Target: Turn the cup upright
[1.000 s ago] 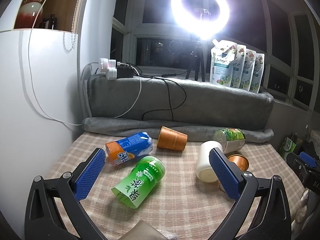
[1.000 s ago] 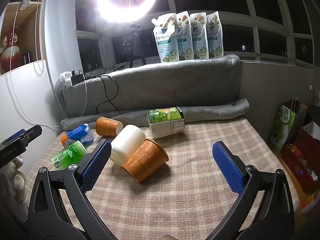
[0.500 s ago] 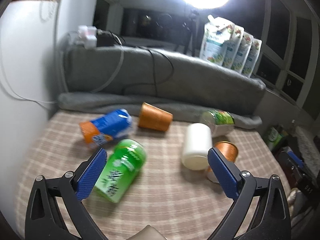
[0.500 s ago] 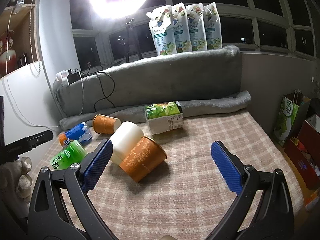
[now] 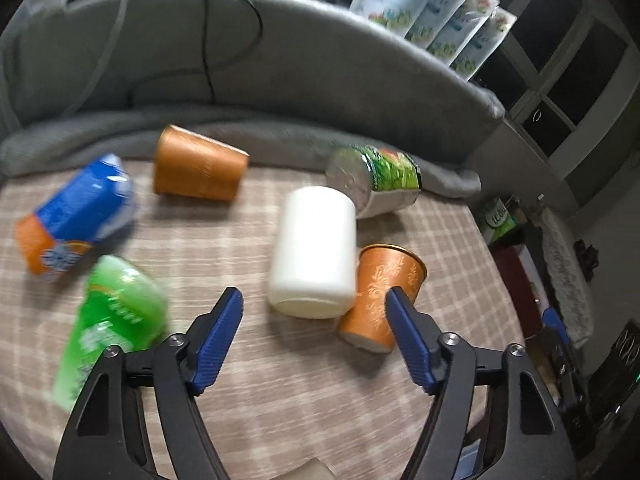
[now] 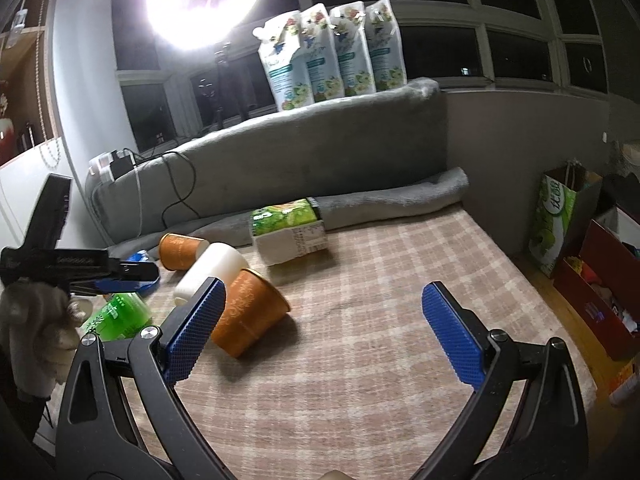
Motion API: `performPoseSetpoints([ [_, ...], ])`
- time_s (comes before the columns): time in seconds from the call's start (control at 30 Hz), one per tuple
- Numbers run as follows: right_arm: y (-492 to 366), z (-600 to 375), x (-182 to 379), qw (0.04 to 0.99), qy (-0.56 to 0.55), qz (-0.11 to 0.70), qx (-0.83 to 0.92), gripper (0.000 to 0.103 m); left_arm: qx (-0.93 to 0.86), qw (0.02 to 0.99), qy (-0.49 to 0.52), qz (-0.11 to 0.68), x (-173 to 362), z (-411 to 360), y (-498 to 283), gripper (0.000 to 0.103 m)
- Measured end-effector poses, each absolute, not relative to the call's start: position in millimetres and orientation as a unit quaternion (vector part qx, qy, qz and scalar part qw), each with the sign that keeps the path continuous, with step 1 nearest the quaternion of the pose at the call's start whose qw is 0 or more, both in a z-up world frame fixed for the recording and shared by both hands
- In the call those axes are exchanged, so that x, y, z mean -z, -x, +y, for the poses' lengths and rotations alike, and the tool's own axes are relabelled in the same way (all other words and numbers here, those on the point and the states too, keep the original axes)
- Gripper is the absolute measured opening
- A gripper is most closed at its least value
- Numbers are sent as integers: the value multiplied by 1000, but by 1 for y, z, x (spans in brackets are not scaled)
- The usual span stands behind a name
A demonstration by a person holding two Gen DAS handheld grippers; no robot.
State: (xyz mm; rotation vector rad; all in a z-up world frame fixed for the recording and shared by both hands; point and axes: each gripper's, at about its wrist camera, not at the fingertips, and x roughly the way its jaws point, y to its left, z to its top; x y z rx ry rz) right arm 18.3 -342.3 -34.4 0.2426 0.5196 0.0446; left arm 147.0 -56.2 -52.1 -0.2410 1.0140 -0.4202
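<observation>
White cup [image 5: 314, 250] lying on its side
Left gripper [image 5: 314, 326] and right gripper [image 6: 320, 328] are hovering, jaws apart, holding nothing.

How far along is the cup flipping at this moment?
Nothing looks done: the white cup, the patterned orange cup touching it and the plain orange cup behind all lie on their sides on the checked cloth. The left gripper is open, framing the white cup without touching it; the right gripper is open and empty. Grasping and uprighting remain.
</observation>
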Motion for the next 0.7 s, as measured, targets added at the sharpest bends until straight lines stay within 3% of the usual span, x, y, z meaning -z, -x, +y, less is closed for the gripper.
performPoseSetpoints([
  [0.37, -14, -377, 50, 953, -143, 268, 8, 101, 211, 804, 127, 542, 73, -85, -202, 69],
  [0.7, -12, -391, 60, 948, -160, 273, 17, 101, 195, 804, 71, 557, 85, -103, -224, 69],
])
